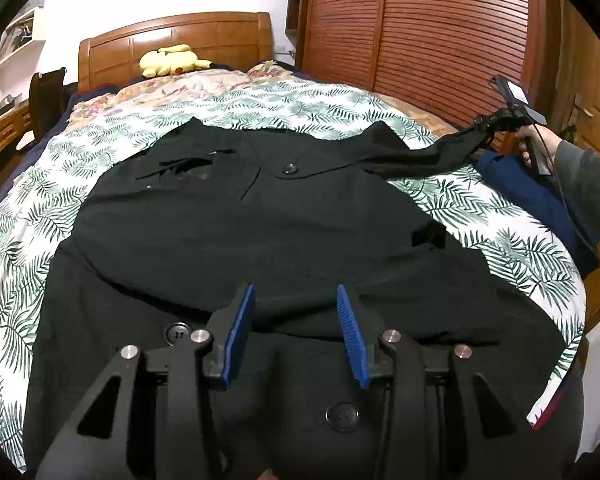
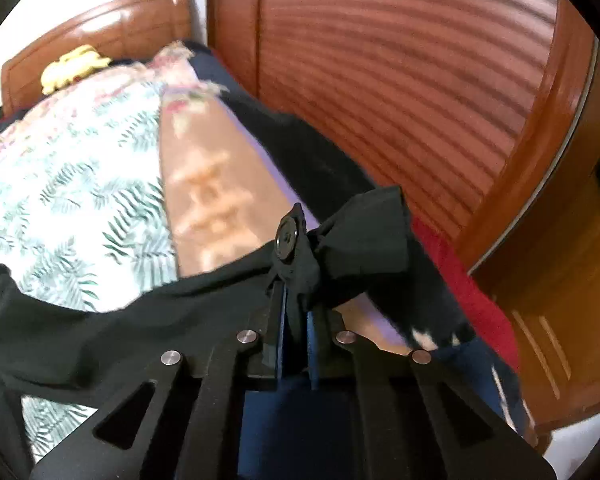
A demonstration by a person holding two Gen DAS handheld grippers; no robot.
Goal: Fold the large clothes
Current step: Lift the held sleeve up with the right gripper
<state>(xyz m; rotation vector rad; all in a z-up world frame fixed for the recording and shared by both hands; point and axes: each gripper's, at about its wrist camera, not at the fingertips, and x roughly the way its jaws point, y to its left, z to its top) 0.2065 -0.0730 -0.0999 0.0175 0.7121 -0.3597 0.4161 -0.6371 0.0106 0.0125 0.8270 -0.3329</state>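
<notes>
the right gripper (image 2: 296,280) is clenched on the cuff (image 2: 340,240) of a black coat (image 1: 260,220), cloth bunched between the fingers (image 2: 278,308) beside a button (image 2: 286,236). the left gripper (image 1: 296,332) is held released above the coat's near hem, nothing between its fingers. the coat is spread flat on the bed (image 1: 100,152), its sleeve (image 1: 420,156) stretched off toward the bed's right edge. only a small pinch of cloth seems to be held, so the cuff could be lost if it is pulled hard; the body could also be dragged askew, since nothing pins it.
</notes>
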